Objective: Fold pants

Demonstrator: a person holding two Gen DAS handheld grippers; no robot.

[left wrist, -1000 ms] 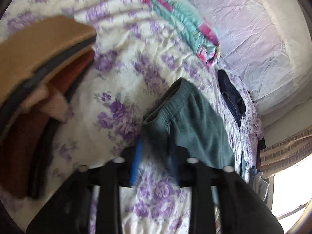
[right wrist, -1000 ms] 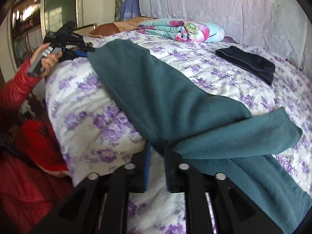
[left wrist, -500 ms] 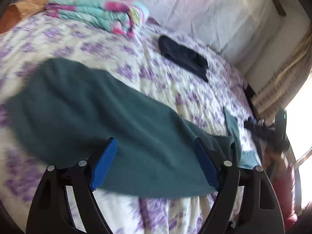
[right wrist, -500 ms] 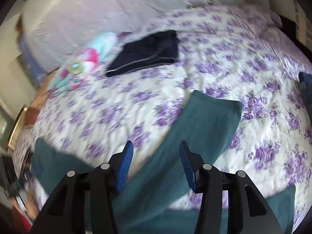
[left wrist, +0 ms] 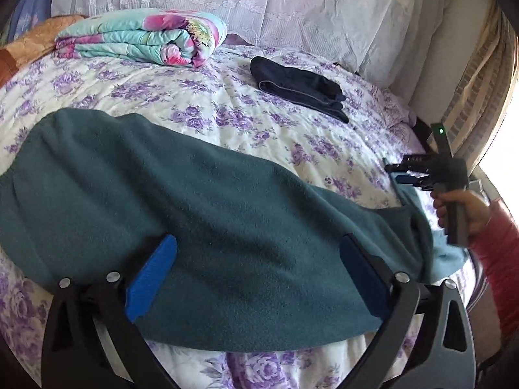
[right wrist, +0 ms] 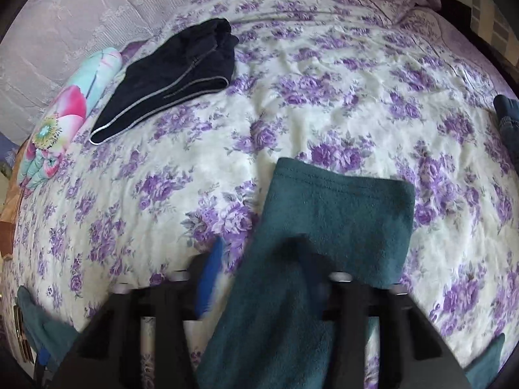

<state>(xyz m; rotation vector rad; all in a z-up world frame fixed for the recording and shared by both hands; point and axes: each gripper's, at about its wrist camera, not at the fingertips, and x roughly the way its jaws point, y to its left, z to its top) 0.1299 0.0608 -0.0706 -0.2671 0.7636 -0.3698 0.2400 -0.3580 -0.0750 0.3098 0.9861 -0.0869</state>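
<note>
The left hand-held gripper [left wrist: 256, 278] hovers spread wide just above the teal pants [left wrist: 201, 214], gripping nothing, probably so the cloth can lie flat on the bed [left wrist: 227, 113] while a new hold is chosen. The pants stretch lengthwise along the near side of the bed, waist toward the left of the left wrist view. At the far end of the pants the right hand-held gripper [right wrist: 266, 285] sits over a pant leg [right wrist: 337, 220], which drapes across its blurred fingers; whether it pinches the cloth I cannot tell. Farther back lie dark folded pants [left wrist: 298, 87], likely set clear of the working area, and a folded flowery quilt [left wrist: 142, 39] by the pillows [left wrist: 292, 9].
</note>
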